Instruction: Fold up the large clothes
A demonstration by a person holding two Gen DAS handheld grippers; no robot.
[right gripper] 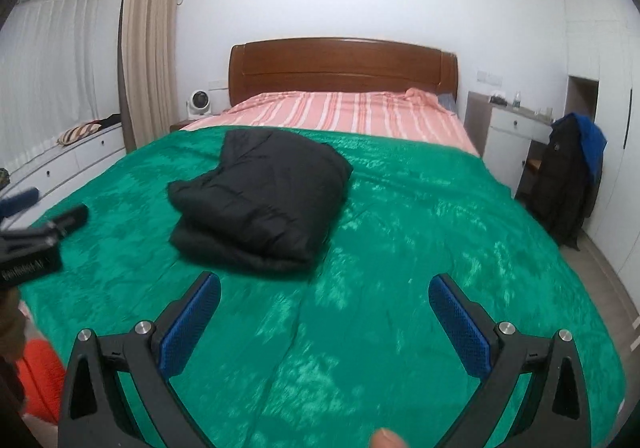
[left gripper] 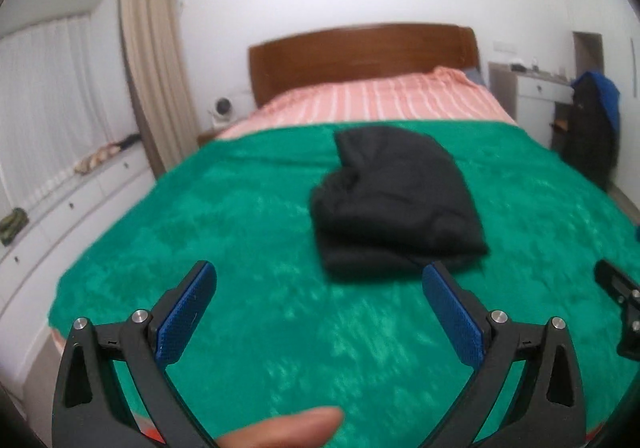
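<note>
A black padded garment [left gripper: 394, 199] lies folded into a thick bundle on the green blanket [left gripper: 240, 248] of the bed. In the right wrist view the bundle [right gripper: 260, 199] sits left of centre on the blanket [right gripper: 420, 248]. My left gripper [left gripper: 320, 304] is open and empty, held above the blanket just short of the bundle's near edge. My right gripper [right gripper: 324, 312] is open and empty, above the blanket to the right of the bundle. The left gripper's fingers [right gripper: 68, 217] show at the left edge of the right wrist view.
A striped pink sheet [right gripper: 332, 111] and a wooden headboard [right gripper: 344, 65] lie beyond the blanket. White drawers [right gripper: 72, 163] run along the left under the window. A chair with dark and blue jackets [right gripper: 568, 175] stands at the right by a white desk [right gripper: 516, 123].
</note>
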